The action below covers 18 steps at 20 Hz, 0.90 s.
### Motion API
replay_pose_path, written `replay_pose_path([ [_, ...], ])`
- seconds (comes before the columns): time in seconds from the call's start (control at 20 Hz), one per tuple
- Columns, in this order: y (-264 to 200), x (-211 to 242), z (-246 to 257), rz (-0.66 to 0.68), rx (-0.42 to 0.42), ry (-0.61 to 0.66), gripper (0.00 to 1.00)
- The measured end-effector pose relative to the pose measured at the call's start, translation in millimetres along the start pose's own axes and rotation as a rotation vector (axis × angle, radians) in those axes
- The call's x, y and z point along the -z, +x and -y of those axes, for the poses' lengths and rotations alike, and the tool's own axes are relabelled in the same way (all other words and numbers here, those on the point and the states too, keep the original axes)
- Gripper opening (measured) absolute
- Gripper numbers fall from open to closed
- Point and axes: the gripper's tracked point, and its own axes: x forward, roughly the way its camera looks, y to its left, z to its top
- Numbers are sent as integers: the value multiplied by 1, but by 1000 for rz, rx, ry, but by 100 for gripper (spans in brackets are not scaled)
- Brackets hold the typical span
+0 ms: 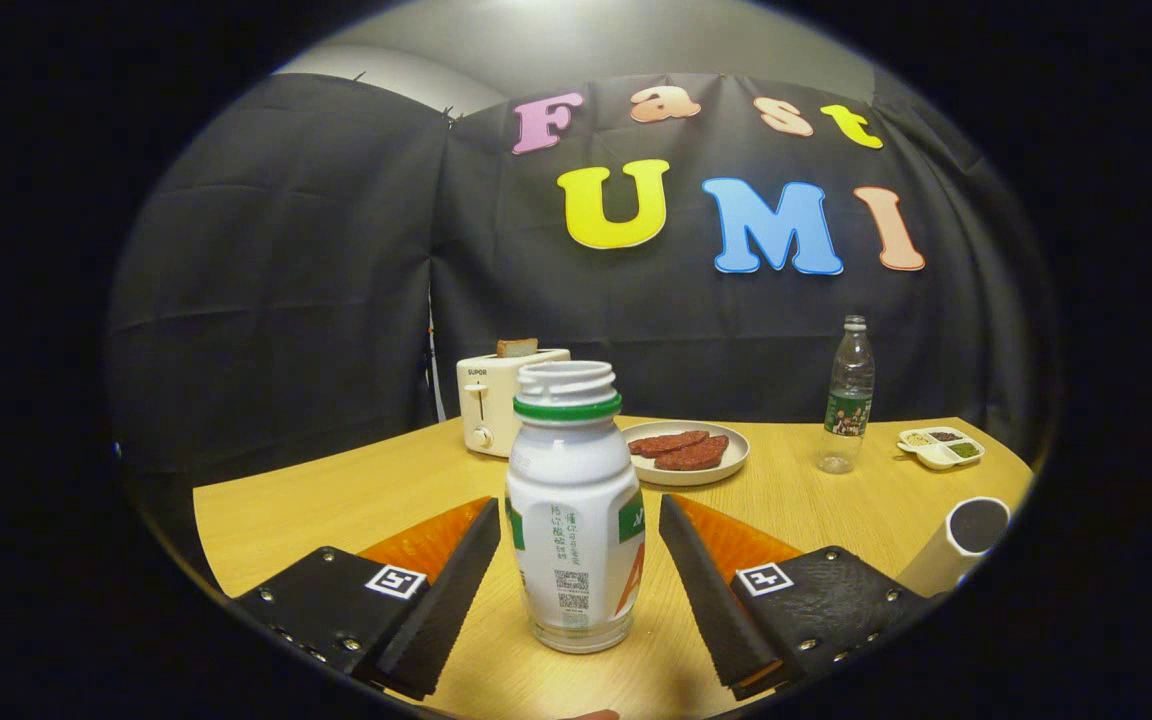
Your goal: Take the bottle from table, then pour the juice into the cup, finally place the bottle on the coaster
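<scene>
My claw (pixel 576 560) is released, its two fingers spread wide with the bottle (pixel 574 510) standing upright between them, a small gap on each side, not touching. The bottle has no cap and rests on the wooden table (pixel 316 510), near the front edge. To my right the white cup (pixel 958 545) is close to the table edge. Beyond the fingers stand a toaster (pixel 502 400) with bread, a plate (pixel 688 452) with red slices, a clear water bottle (pixel 847 397) and a small divided dish (pixel 941 447). Free table lies on the left
</scene>
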Motion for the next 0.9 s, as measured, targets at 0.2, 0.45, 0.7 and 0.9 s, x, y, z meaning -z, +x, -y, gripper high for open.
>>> replay_pose_path([
  [0.2,13,21,-3,-50,0,-6,90],
  [0.45,11,15,3,-26,38,9,74],
  [0.7,4,8,8,24,47,110,69],
  [0.9,-10,-15,17,134,32,310,69],
])
